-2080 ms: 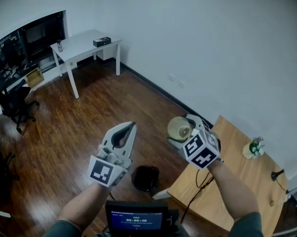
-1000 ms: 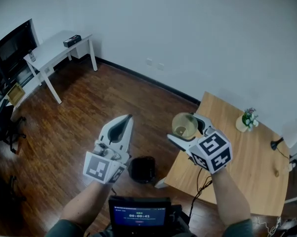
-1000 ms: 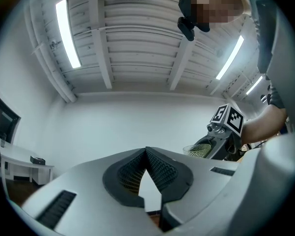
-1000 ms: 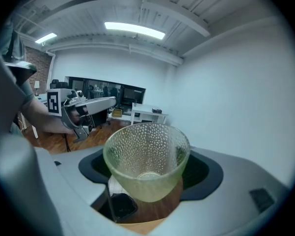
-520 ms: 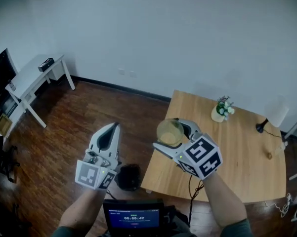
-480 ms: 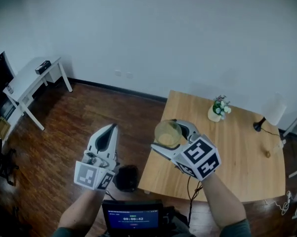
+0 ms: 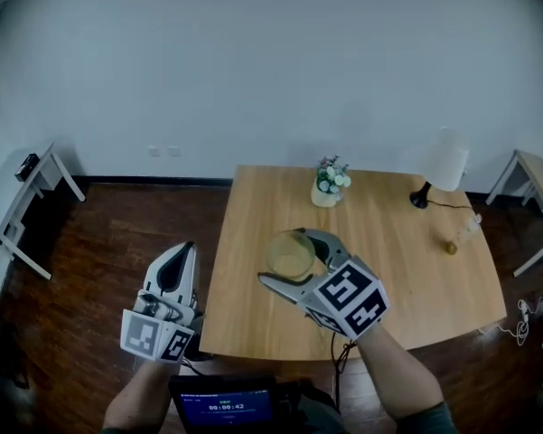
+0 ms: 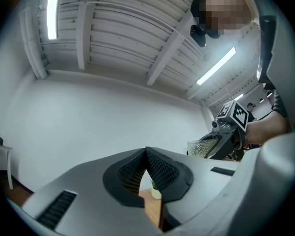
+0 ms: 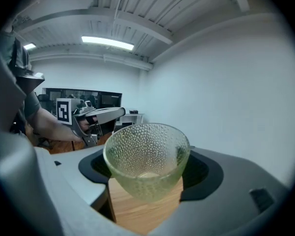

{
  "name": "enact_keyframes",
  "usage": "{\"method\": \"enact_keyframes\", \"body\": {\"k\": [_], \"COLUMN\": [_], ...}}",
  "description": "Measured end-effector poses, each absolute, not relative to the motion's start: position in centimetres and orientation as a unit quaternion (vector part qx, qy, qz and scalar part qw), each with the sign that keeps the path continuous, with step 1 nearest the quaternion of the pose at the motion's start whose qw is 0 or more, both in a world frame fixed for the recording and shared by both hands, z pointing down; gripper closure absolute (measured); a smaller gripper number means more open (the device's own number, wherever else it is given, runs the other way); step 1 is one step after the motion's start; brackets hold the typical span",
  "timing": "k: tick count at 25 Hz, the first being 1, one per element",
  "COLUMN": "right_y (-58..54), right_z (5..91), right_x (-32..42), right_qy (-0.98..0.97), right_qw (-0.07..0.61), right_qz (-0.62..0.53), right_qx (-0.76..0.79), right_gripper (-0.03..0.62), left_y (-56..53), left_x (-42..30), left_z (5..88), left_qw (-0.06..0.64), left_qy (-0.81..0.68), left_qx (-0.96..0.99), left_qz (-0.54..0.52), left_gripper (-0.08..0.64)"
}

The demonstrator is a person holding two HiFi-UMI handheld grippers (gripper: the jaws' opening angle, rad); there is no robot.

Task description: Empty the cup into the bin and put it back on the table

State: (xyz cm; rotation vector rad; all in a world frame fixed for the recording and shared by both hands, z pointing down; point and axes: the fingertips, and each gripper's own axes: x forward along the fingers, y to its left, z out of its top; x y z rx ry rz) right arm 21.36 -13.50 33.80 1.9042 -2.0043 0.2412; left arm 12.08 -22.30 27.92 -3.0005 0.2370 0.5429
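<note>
A clear, dimpled glass cup (image 7: 289, 254) sits upright between the jaws of my right gripper (image 7: 294, 260), which is shut on it above the near left part of the wooden table (image 7: 407, 269). In the right gripper view the cup (image 9: 146, 159) looks empty, with wood below it. My left gripper (image 7: 177, 260) hangs left of the table over the dark floor, shut with nothing in it; its ribbed pads (image 8: 159, 168) meet at the tip. The left gripper view shows the cup (image 8: 203, 147) off to the right. I do not see the bin.
On the table stand a small flower pot (image 7: 326, 184), a white-shaded lamp (image 7: 439, 165) with its cord, and a small bottle (image 7: 461, 234). A white desk (image 7: 23, 188) stands at the far left and another table (image 7: 535, 174) at the far right. A screen (image 7: 221, 408) sits below my hands.
The view has swung from the floor and black bin round to the wooden table. Both grippers moved with it; the held cup went from beside the table's corner to above its top.
</note>
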Motion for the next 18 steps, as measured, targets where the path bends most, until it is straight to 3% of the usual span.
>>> {"method": "enact_keyframes", "body": {"k": [18], "right_y": [2.9], "right_z": [35.5], "right_x": [31.2], "right_qy": [-0.639], "right_qw": [0.141], "right_qz": [0.122], "right_qx": [0.746], "right_gripper": [0.195], "left_y": [-7.2], "left_x": [25.0], "left_z": [29.5], "left_qw": [0.018], "left_qy": [-0.038], "left_qx": [-0.988], "left_qz": [0.151], "left_gripper": [0.569]}}
